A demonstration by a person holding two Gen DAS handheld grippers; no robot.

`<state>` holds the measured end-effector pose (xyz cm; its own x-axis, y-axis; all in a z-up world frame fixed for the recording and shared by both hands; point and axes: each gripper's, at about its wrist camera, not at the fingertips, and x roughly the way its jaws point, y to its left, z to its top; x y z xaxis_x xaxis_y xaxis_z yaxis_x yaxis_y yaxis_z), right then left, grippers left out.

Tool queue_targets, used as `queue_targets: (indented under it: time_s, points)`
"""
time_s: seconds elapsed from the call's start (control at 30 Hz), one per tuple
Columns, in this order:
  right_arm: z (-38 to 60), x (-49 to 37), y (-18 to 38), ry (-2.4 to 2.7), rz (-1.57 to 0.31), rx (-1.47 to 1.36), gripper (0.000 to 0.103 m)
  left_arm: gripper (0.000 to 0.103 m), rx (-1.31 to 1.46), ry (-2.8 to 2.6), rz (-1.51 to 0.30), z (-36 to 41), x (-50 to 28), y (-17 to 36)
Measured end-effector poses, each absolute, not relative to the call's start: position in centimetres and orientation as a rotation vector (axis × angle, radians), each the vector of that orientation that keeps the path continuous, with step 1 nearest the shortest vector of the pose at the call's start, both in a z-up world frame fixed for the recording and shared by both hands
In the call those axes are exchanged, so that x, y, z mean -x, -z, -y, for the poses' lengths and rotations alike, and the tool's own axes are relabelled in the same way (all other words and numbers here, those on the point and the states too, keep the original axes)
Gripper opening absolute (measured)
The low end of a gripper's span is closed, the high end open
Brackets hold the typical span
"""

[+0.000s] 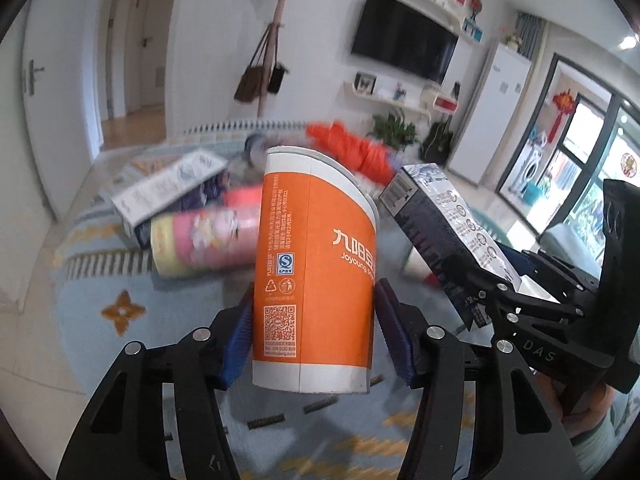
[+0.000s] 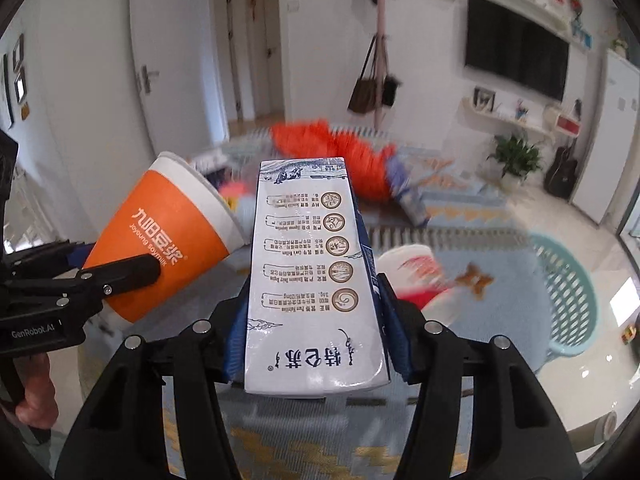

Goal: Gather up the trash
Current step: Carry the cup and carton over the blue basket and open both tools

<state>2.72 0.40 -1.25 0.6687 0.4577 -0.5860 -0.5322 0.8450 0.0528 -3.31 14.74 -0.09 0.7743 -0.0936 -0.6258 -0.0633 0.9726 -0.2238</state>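
My left gripper (image 1: 314, 332) is shut on an orange and white paper cup (image 1: 316, 264), held above the rug; the cup also shows in the right wrist view (image 2: 168, 240). My right gripper (image 2: 312, 320) is shut on a white and blue milk carton (image 2: 308, 280), which also shows in the left wrist view (image 1: 444, 224). The two grippers are side by side in the air. On the rug lie a pink and yellow flowered tube (image 1: 204, 240), a flat printed box (image 1: 168, 188), an orange crumpled item (image 2: 332, 148) and a white and red cup (image 2: 420, 276).
A light blue plastic basket (image 2: 572, 292) stands on the floor at the right. A patterned blue rug (image 1: 120, 340) covers the floor. A coat stand with bags (image 2: 380, 60), a wall TV (image 2: 516, 56), a plant (image 2: 516, 156) and a guitar stand at the back.
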Motion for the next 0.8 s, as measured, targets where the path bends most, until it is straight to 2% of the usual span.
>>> queue_targets:
  time_s: [0.2, 0.4, 0.6, 0.8]
  points:
    - [5.0, -4.1, -3.0, -0.428, -0.508, 0.062, 0.053, 0.055, 0.223, 0.065, -0.613, -12.6, 0.8, -4.2]
    - [12.6, -7.9, -4.5, -0.261, -0.509, -0.022, 0.053, 0.055, 0.174, 0.172, -0.566, -6.4, -3.9, -8.6]
    - [21.1, -12.4, -3.7, -0.105, -0.563, -0.143, 0.053, 0.055, 0.134, 0.269, -0.576, 1.9, -9.4, -10.6]
    - [26.5, -16.6, 0.9, 0.025, -0.668, -0.203, 0.053, 0.055, 0.150, 0.316, -0.673, 9.0, -15.9, -7.8]
